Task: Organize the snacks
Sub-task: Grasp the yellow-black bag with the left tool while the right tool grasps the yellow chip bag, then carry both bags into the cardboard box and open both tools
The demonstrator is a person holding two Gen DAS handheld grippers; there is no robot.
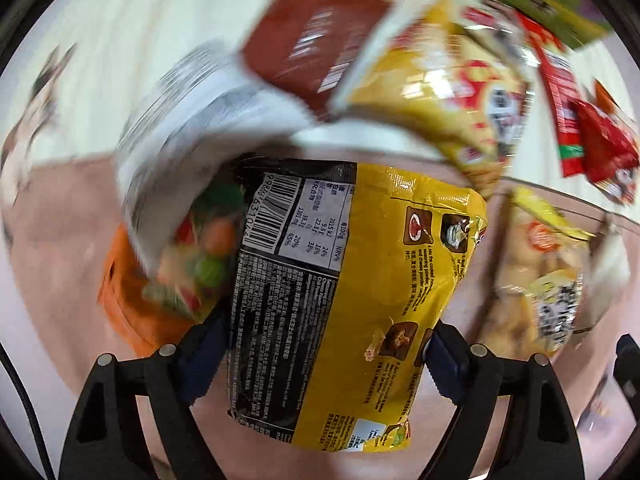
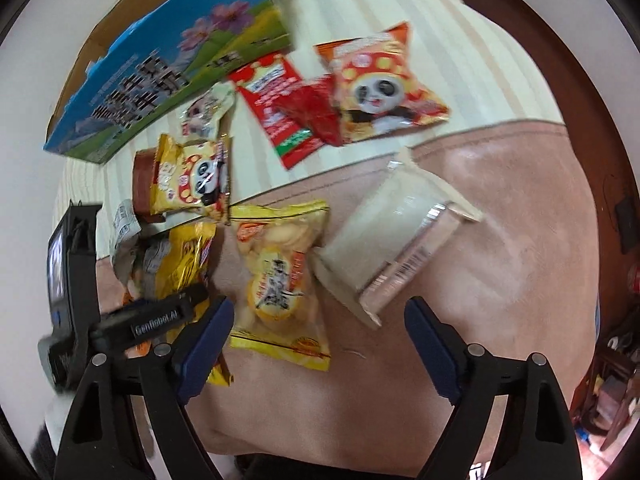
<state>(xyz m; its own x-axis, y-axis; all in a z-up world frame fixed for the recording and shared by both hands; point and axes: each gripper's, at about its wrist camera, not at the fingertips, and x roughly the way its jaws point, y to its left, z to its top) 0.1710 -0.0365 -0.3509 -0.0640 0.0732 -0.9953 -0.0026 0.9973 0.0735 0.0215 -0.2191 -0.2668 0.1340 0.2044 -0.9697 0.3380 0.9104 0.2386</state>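
Observation:
My left gripper (image 1: 324,356) is shut on a yellow and black noodle packet (image 1: 340,288), held up above the bed; the same packet shows in the right wrist view (image 2: 180,268) with the left gripper on it. My right gripper (image 2: 318,344) is open and empty, above a yellow biscuit bag (image 2: 280,276) and next to a clear packet of white snacks (image 2: 396,236). A yellow panda bag (image 2: 196,176), an orange panda bag (image 2: 380,84) and red sachets (image 2: 284,104) lie further back.
A blue and green carton (image 2: 160,64) stands at the back left on the striped cream sheet (image 2: 360,4). A pink blanket (image 2: 500,280) covers the near side. A white packet (image 1: 192,120) and a brown packet (image 1: 316,36) lie behind the held packet. Furniture stands at the right edge.

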